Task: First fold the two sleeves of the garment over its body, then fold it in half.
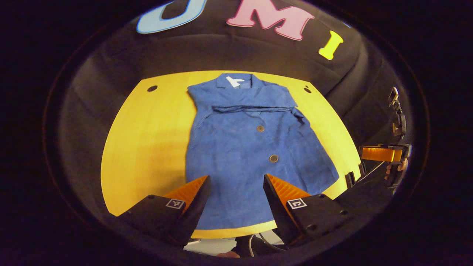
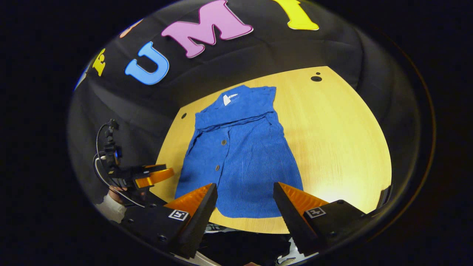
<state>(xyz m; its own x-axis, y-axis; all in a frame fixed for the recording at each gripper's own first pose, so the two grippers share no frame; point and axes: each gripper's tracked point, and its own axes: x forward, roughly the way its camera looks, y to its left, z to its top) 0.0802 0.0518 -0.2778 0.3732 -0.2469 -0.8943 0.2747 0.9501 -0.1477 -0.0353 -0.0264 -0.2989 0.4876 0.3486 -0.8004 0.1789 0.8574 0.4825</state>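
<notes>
A blue buttoned garment point(image 1: 251, 147) lies flat on the yellow wooden table point(image 1: 147, 140), collar at the far side, both sleeves folded across its chest. My left gripper point(image 1: 236, 184) hangs open above the garment's near hem, nothing between its fingers. In the right gripper view the same garment point(image 2: 240, 155) lies ahead, and my right gripper point(image 2: 245, 192) stands open over its near hem, holding nothing. The right gripper point(image 1: 384, 153) also shows at the far right of the left gripper view. The left gripper point(image 2: 147, 177) appears at the left of the right gripper view, held by a hand in a white sleeve point(image 2: 111, 207).
The table point(image 2: 332, 140) has small dark holes near its far corners point(image 1: 152, 88) point(image 2: 316, 78). Black cloth walls close off the back and sides. Bare tabletop lies on both sides of the garment. Cables hang below the table's near edge point(image 1: 255, 240).
</notes>
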